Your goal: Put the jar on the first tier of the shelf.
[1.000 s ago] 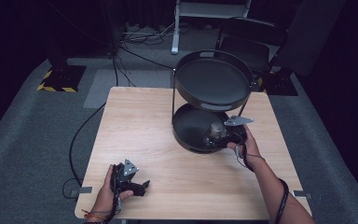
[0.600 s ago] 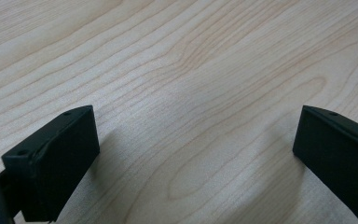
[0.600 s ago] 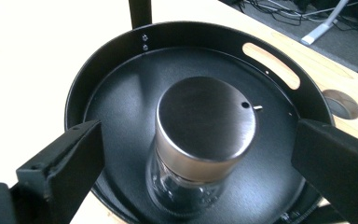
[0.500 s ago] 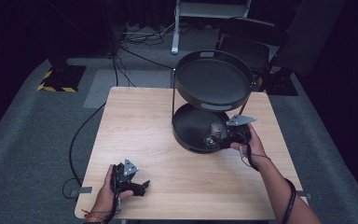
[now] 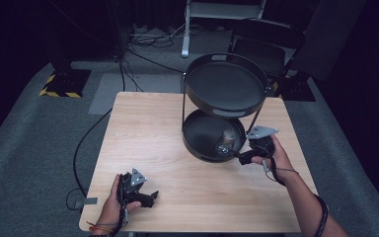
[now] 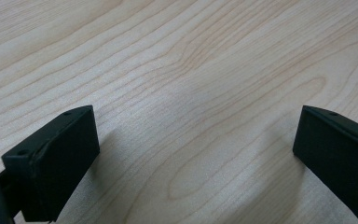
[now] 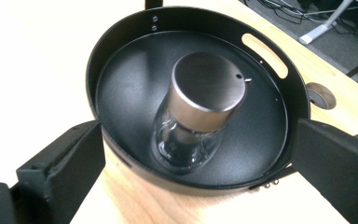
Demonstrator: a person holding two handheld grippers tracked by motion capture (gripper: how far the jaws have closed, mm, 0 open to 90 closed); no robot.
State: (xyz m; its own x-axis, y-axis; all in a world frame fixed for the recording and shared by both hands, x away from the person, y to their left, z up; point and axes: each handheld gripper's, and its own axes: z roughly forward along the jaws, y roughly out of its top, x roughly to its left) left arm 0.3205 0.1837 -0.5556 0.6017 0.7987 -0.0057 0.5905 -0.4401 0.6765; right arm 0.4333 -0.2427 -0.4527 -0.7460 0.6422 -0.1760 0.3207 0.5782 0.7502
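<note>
My right gripper [image 5: 244, 157] hangs just outside the near rim of the lower tray [image 5: 193, 143], its jaws spread wide with nothing between them. In the right gripper view [image 7: 200, 163] both black jaws stand on either side of the tray's edge, apart from the glass shaker [image 7: 193, 119] that sits beyond them.

The shaker stands upright on the tray floor, toward the side nearest my gripper [image 5: 225, 143]. Its body is clear glass, rounded and bulging at the base, and I can see the dark tray through it. A broad brushed-metal cap covers the top, flat and dull silver, with a small hole near its far edge.

The lower tray is round, black, with a raised wall and a slot handle cut in the far side [image 7: 265, 53]. Above it, on the same stand, sits the upper tray [image 5: 225, 86].

My left gripper [image 5: 145, 196] rests low on the wooden table [image 5: 148, 133] near my edge, well apart from the stand, jaws wide over bare wood [image 6: 196, 154].
</note>
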